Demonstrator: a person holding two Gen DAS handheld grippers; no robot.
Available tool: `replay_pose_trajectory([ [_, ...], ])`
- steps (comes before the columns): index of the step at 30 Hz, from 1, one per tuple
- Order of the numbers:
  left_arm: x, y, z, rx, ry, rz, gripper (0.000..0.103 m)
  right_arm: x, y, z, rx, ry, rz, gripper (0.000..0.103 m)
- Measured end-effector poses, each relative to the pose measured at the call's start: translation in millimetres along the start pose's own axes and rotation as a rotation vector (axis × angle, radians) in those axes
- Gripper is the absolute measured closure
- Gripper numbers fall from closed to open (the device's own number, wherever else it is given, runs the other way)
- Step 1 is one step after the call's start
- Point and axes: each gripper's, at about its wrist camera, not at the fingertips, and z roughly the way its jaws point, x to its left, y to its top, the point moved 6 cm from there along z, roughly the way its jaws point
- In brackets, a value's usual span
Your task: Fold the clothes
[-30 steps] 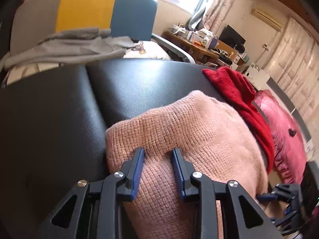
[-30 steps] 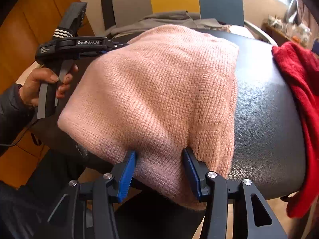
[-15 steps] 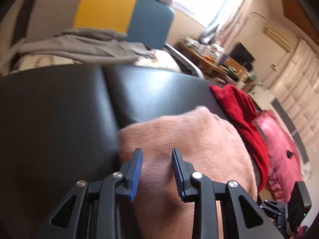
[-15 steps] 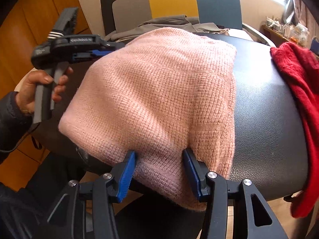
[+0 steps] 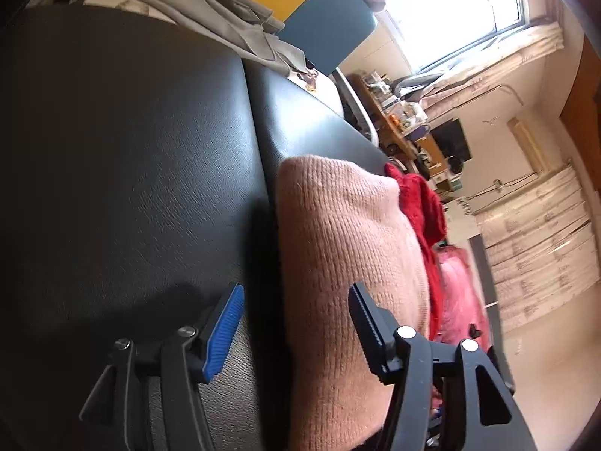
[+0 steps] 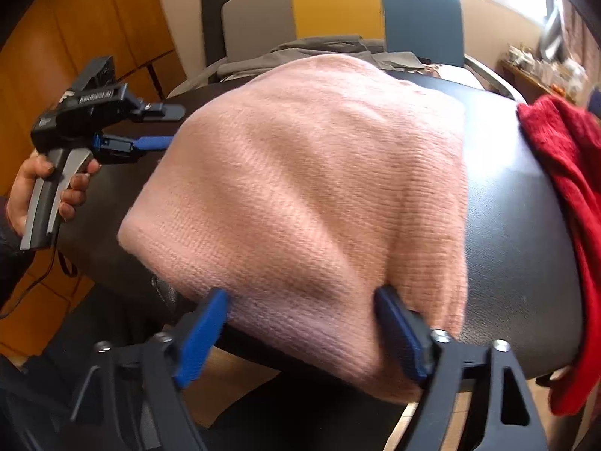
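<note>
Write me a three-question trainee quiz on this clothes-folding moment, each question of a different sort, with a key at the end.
1. True or false: the left gripper is clamped on the pink sweater.
2. Multiple choice: what lies to the right of the pink sweater on the black padded surface? A) a red garment B) a blue towel C) a white shirt
3. Fill in: the grey clothes lie behind the sweater, in front of a chair back coloured grey, ______ and teal.

Key
1. False: its jaws stand apart beside the sweater's left edge.
2. A
3. yellow
</note>
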Motion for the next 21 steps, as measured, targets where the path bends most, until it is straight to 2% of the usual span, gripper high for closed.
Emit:
replay_pose_trajectory([
  [3,-4.7,-0.6,8.9,0.006,-0.009,0.026,0.042,11.9,0.3,3.7,0.009,-0.020,-0.062,0.001],
  [7,-10.8,5.3,23.0,0.020,-0.057,0.030,0.039,14.6,6.0,-3.8,0.011,0.011,-0.079,0.000],
  [10,-18.0,9.3,33.2,0.035,-0.093,0.048,0.036,-2.6,26.8,-31.7,-0.055,0.126,0.036,0.000],
  [14,-23.5,13.9,46.7,0.054,-0.116,0.077,0.029,-65.4,45.8,-68.6,-0.170,0.289,0.330,0.000],
  [17,-22.8,16.9,52.8,0.060,-0.147,0.070,0.027,-112.9,42.5,-60.8,-0.134,0.339,0.521,0.000],
  [21,-27.1,18.1,56.3,0.064,-0.156,0.119,0.026,-123.3,49.0,-31.5,-0.079,0.385,0.554,0.000],
])
